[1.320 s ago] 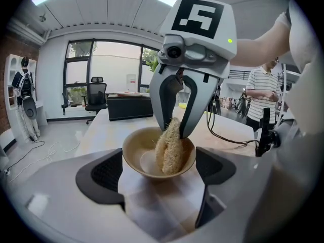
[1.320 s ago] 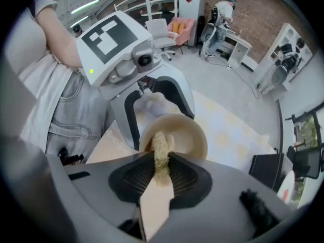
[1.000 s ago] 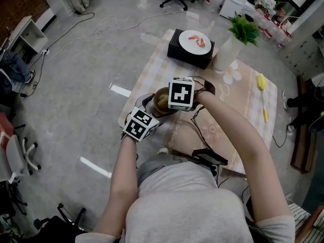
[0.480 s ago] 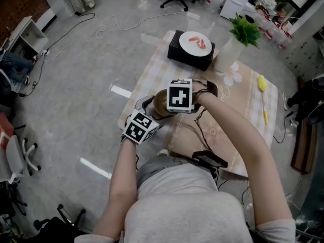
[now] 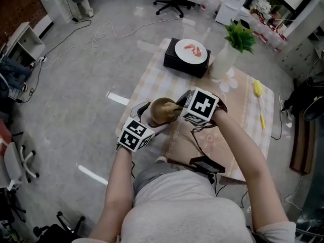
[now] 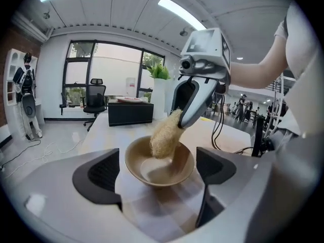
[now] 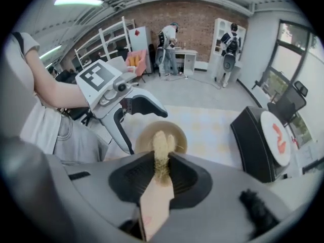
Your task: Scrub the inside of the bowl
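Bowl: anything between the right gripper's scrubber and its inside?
Nothing visible does. The scrubber, clamped in the right gripper, dips past the rim into the open bowl. The left gripper has its jaws apart on either side of the bowl, outside its wall, not across the opening.

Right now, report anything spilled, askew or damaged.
Nothing stands out. The bowl sits upright on the cloth, and the right gripper dips its scrubber inside; nothing is spilled.
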`<act>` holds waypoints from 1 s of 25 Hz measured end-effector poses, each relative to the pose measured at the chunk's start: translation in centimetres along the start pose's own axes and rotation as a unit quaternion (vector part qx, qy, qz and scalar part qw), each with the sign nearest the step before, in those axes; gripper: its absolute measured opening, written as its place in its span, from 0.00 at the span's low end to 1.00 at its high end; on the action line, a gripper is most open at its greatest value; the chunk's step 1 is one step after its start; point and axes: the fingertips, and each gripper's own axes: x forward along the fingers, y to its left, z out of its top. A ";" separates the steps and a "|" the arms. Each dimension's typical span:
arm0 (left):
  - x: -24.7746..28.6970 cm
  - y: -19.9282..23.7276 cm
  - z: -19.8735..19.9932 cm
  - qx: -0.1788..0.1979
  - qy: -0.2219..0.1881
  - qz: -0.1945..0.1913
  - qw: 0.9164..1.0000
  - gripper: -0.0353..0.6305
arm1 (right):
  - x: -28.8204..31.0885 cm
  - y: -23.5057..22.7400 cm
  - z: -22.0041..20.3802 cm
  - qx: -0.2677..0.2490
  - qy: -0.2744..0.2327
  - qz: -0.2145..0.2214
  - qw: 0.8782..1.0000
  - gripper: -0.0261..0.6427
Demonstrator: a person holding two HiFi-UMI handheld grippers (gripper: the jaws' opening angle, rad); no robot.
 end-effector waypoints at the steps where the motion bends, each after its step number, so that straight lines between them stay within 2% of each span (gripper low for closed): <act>1: -0.2 0.1 0.4 0.002 -0.005 0.001 1.000 0.76 | -0.5 -0.1 0.0 0.011 -0.015 -0.005 1.000 0.17; 5: -0.8 0.0 2.5 0.017 -0.029 0.004 0.999 0.75 | -2.5 -0.5 0.1 0.052 -0.070 -0.037 0.996 0.17; 8: -1.3 -0.2 4.2 0.026 -0.049 0.009 0.998 0.71 | -3.5 -0.6 0.2 0.077 -0.111 -0.069 0.988 0.17; 11: -1.8 0.1 5.8 0.020 -0.071 0.023 0.997 0.59 | -4.2 -1.0 0.4 0.104 -0.155 -0.105 0.977 0.17; 12: -1.9 0.1 6.2 0.019 -0.076 0.026 0.997 0.58 | -4.5 -1.1 0.5 0.114 -0.170 -0.117 0.972 0.17; 19: -2.8 0.4 8.7 0.046 -0.109 0.070 0.990 0.38 | -6.6 -2.0 1.8 0.157 -0.264 -0.186 0.933 0.17; 25: -4.0 0.6 11.1 0.034 -0.160 0.106 0.981 0.11 | -8.6 -2.4 2.4 0.164 -0.313 -0.238 0.905 0.17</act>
